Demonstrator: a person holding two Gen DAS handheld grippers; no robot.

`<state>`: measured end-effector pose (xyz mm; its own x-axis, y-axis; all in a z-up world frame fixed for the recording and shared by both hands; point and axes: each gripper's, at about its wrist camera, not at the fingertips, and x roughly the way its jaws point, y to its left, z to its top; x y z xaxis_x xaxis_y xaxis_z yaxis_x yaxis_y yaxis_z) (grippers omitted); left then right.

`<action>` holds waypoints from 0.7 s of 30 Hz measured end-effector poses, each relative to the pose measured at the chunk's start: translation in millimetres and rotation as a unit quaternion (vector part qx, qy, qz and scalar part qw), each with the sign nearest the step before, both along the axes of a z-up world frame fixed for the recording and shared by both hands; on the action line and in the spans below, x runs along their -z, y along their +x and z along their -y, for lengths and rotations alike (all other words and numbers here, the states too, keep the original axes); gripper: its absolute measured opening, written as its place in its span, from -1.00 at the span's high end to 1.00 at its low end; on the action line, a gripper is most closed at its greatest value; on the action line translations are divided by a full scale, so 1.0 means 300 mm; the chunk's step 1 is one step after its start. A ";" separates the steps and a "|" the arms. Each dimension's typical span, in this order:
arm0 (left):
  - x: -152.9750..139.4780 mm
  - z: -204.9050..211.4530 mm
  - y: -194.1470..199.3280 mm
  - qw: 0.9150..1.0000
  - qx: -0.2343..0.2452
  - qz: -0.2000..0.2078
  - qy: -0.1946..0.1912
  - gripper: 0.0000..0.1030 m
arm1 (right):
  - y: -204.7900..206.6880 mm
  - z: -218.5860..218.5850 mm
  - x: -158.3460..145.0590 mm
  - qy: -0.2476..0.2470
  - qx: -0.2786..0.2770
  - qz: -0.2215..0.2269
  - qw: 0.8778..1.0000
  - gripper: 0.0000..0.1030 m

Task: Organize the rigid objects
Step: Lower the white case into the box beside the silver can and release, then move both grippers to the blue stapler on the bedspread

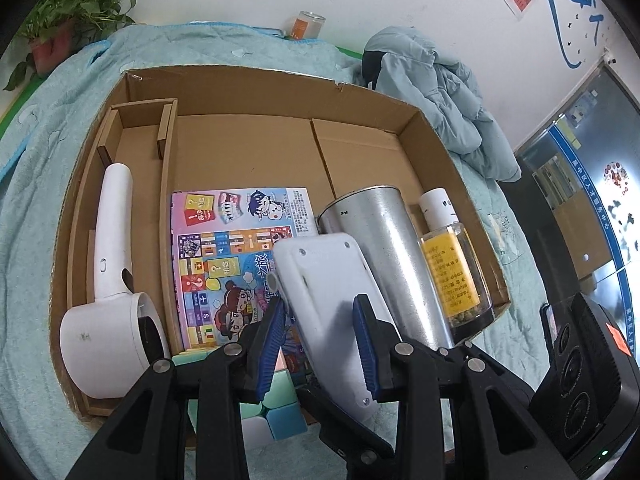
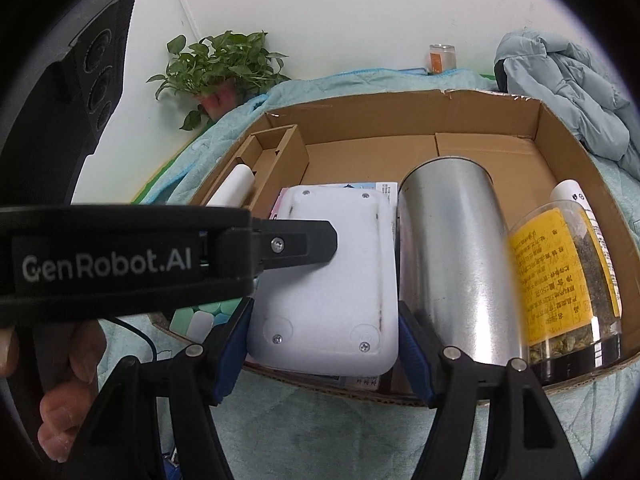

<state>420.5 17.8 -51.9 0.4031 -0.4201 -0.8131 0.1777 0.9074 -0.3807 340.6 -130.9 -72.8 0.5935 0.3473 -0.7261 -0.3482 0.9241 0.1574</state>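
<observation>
The white flat device point(image 1: 324, 304) hangs over the near part of the cardboard box point(image 1: 280, 92), pinched across its width by the fingers of both the left gripper point(image 1: 320, 344) and the right gripper point(image 2: 322, 344) (the left one grips it from the side). To set it down well, I would lower it level onto the colourful game booklet point(image 1: 224, 240) and loosen both grips together, so it does not tip. At its 3 o'clock lies the silver can point(image 2: 452, 264), close enough to be knocked; beyond that, the jar with the yellow label point(image 2: 568, 272). At 9 o'clock the white hair dryer point(image 1: 112, 280) fills the left compartment, and pastel blocks point(image 1: 280, 412) crowd the near edge at 6 o'clock.
</observation>
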 end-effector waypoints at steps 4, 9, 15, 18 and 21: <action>-0.039 -0.009 -0.033 1.000 -0.010 0.024 0.002 0.16 | -0.018 0.025 -0.010 0.020 0.000 -0.029 0.999 -0.36; -0.129 -0.042 -0.126 0.995 -0.041 0.093 0.014 -0.53 | -0.089 0.061 -0.028 0.023 -0.001 -0.012 1.000 -0.40; -0.202 -0.118 -0.270 0.984 -0.087 0.148 0.042 -0.53 | -0.144 0.083 -0.020 0.025 -0.026 0.014 0.999 -0.16; -0.195 -0.193 -0.376 0.974 -0.138 0.170 0.049 -0.53 | -0.156 0.068 -0.005 -0.001 -0.040 0.020 0.999 0.38; -0.155 -0.270 -0.468 0.972 -0.169 0.158 0.044 -0.53 | -0.160 0.071 0.012 -0.009 -0.041 0.022 0.999 0.48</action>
